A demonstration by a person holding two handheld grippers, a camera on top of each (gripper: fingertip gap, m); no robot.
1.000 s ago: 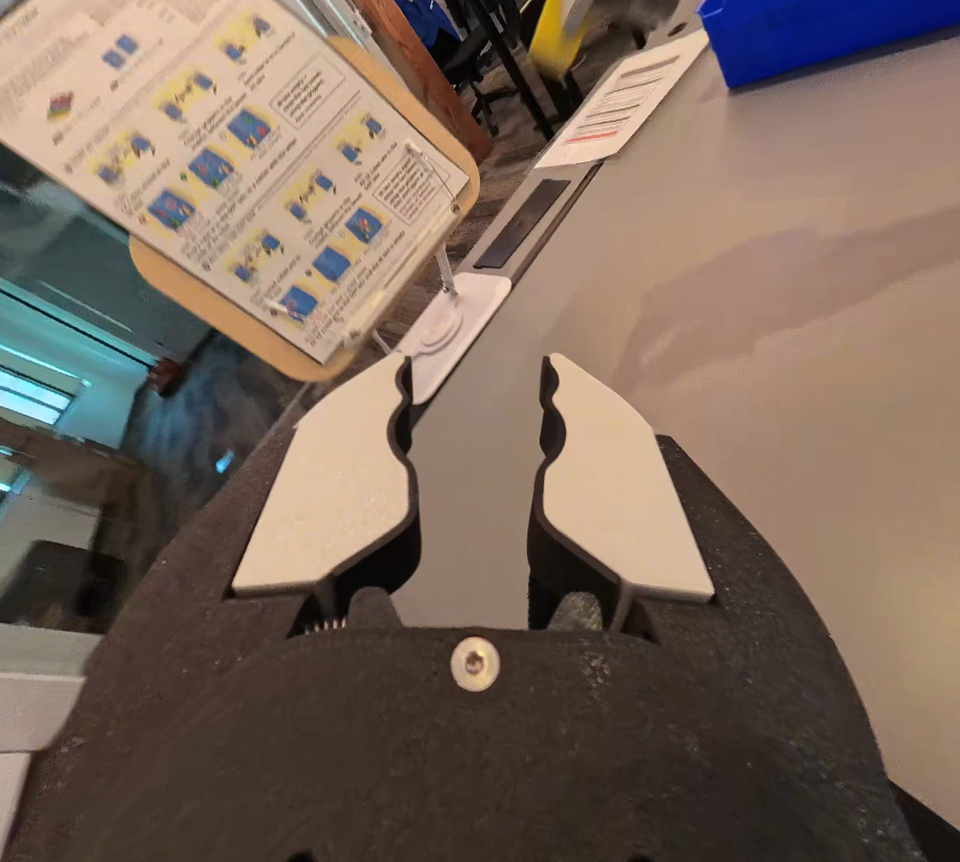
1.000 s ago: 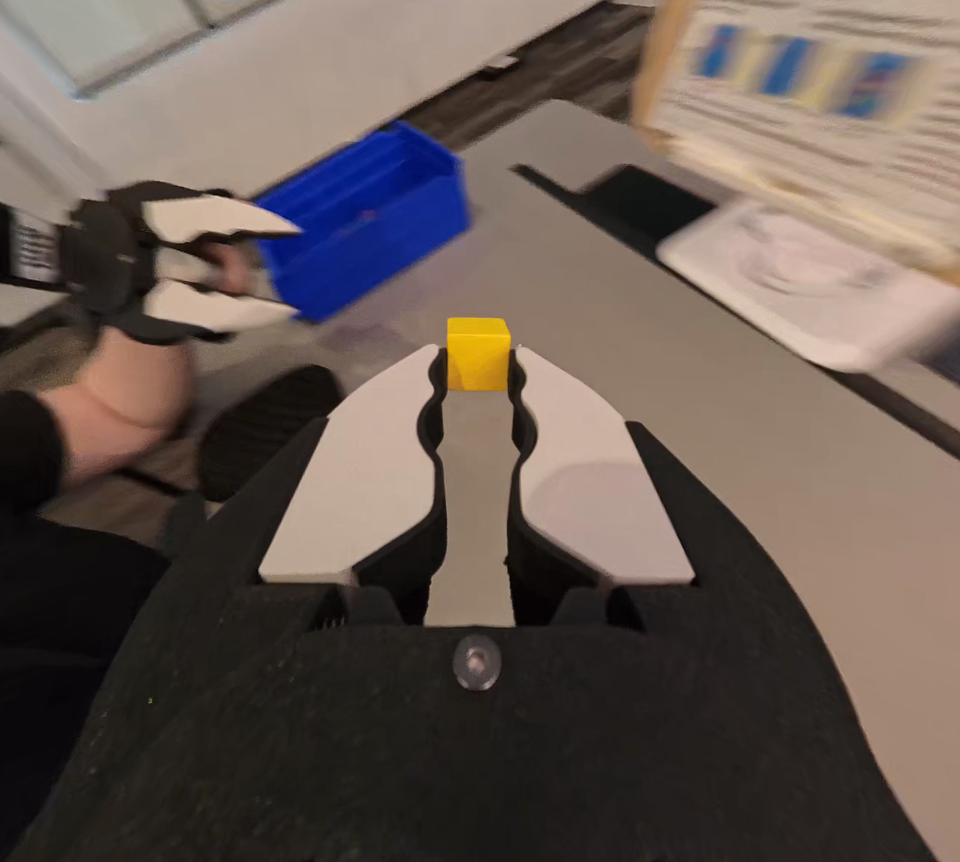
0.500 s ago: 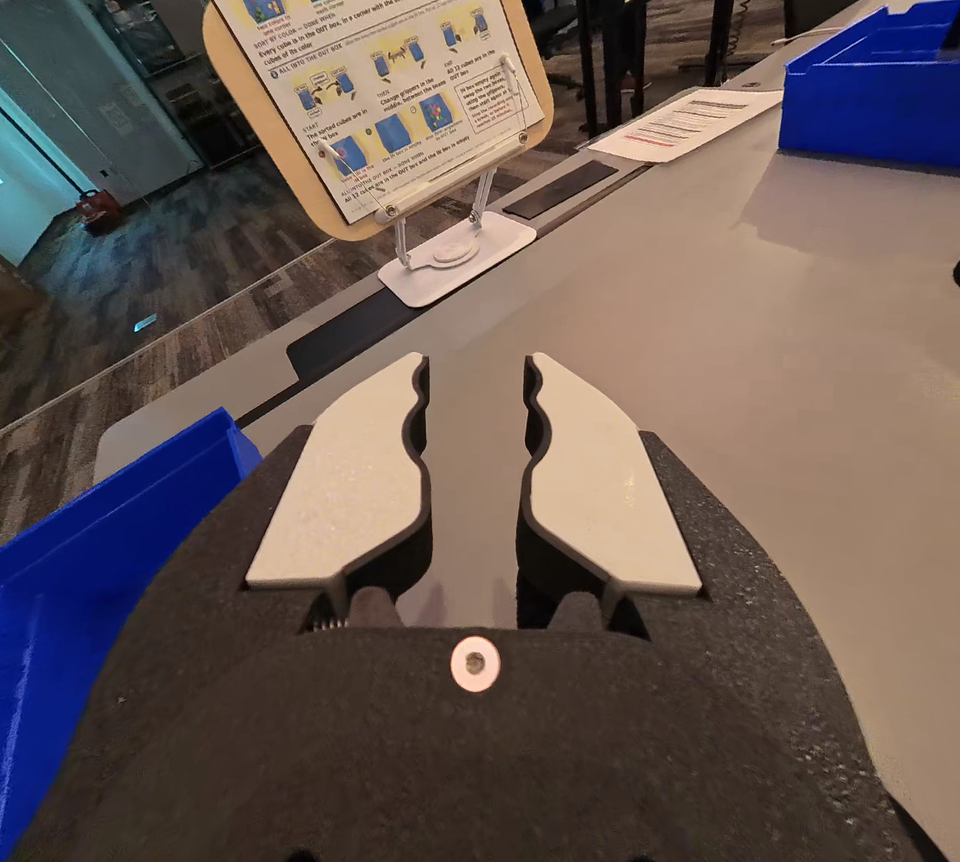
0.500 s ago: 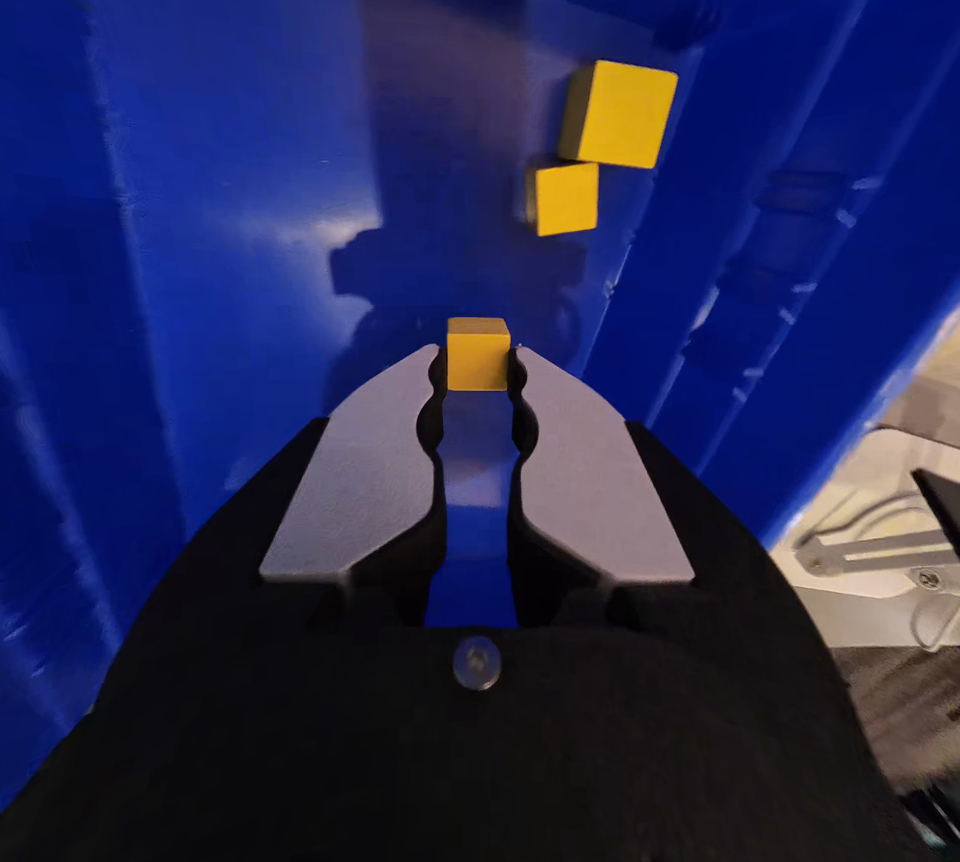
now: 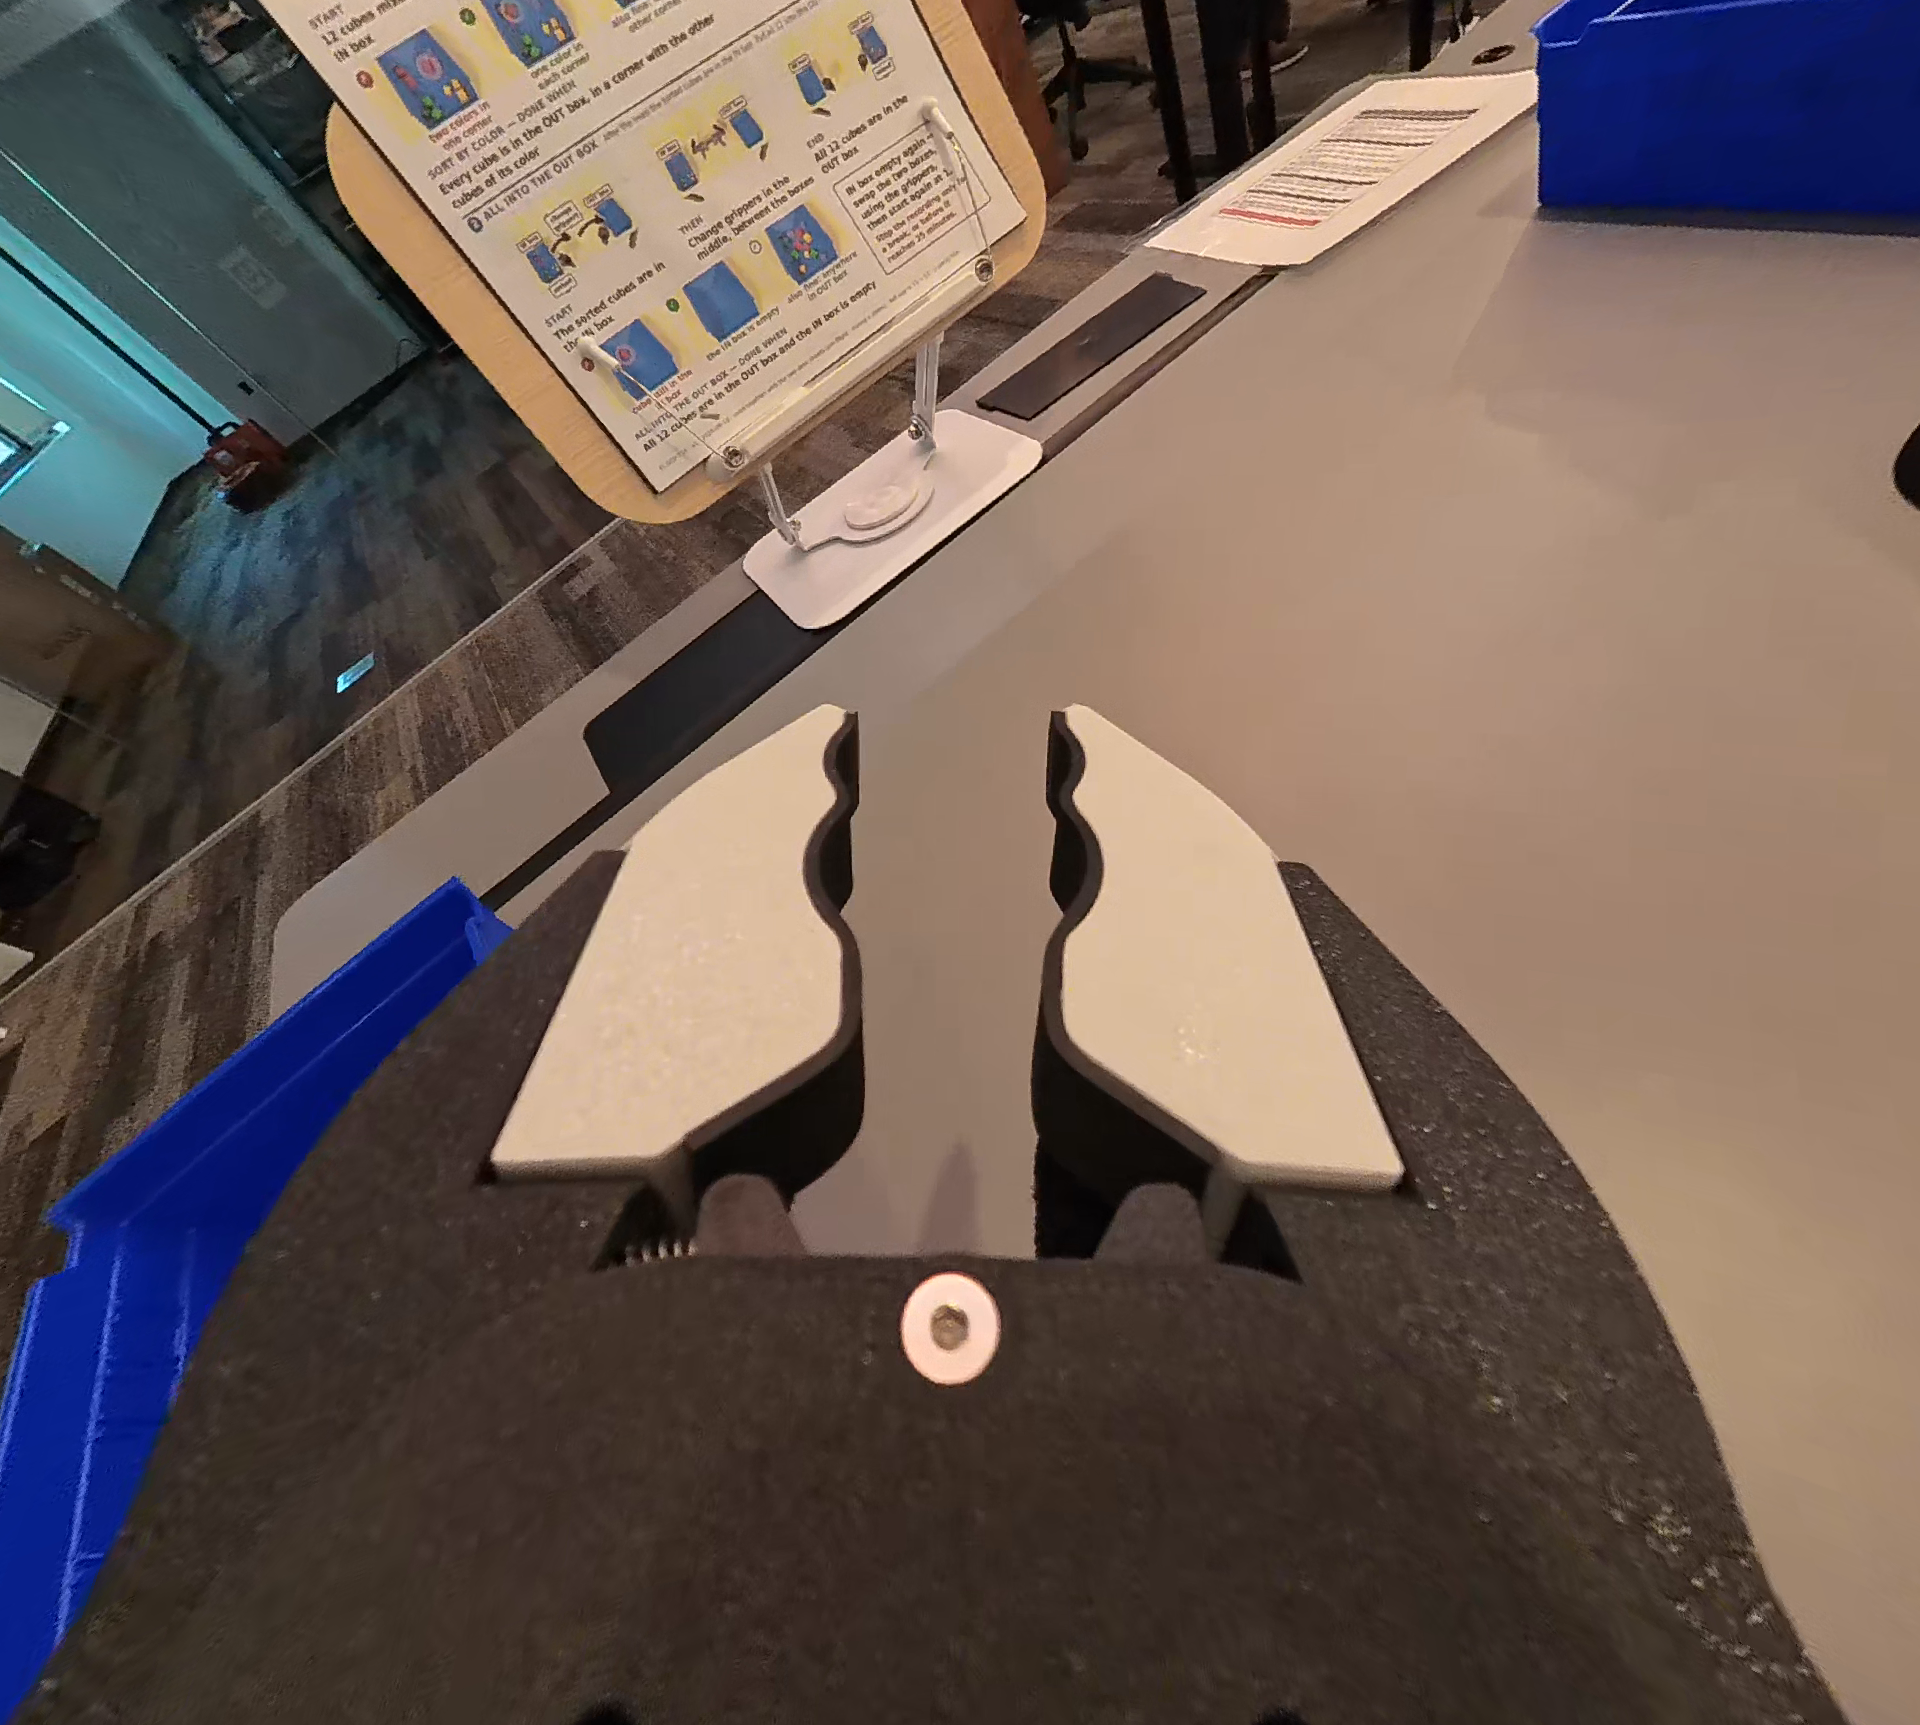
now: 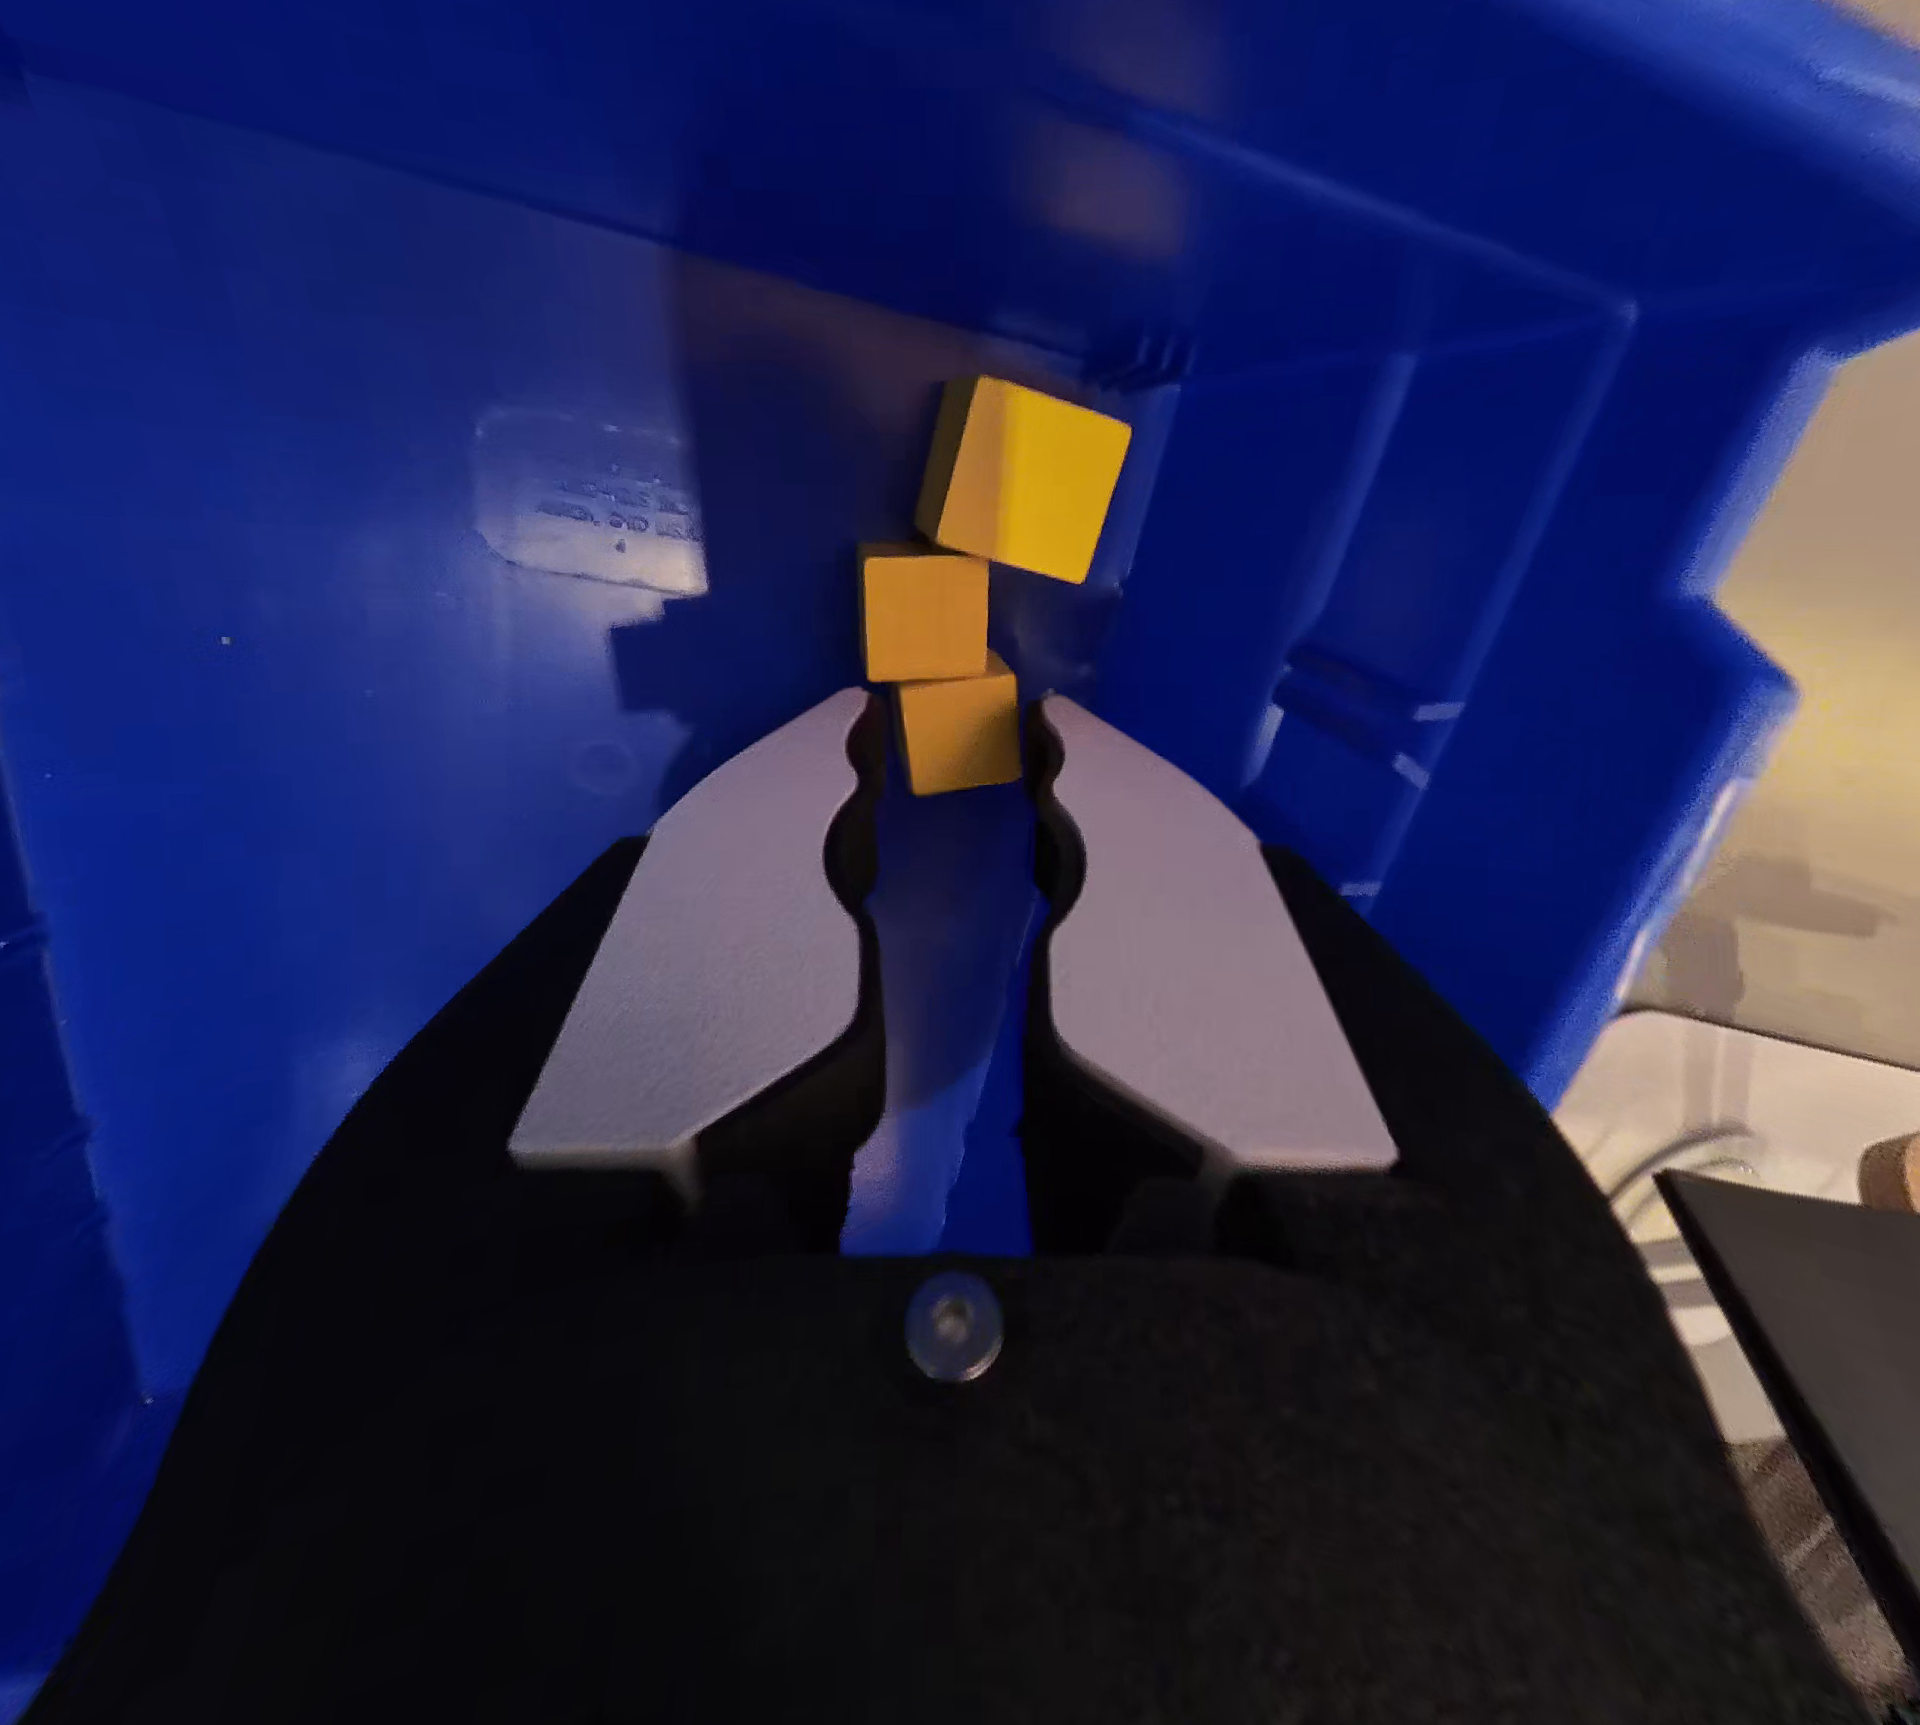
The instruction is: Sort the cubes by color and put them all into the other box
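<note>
My right gripper (image 6: pixel 954 717) is inside a blue box (image 6: pixel 312 325), pointing at its floor near a corner. Its jaws stand slightly apart around a small yellow cube (image 6: pixel 958 740), which sits tilted between the fingertips with a thin gap on the left side. Two more yellow cubes (image 6: pixel 923 610) (image 6: pixel 1023 480) lie just beyond it, touching in a row. My left gripper (image 5: pixel 953 719) is open and empty above the grey table (image 5: pixel 1455 740). The other blue box (image 5: pixel 208 1156) shows at its lower left edge.
An instruction board on a white stand (image 5: pixel 644 117) stands at the table's far edge. A paper sheet (image 5: pixel 1351 169) lies beside the far blue box (image 5: pixel 1714 117) at the upper right. Box walls close in around my right gripper.
My right gripper carried the yellow cube into the box, lowered it beside the two others, and its jaws widened slightly so the cube now sits tilted. The left gripper swung level over the table.
</note>
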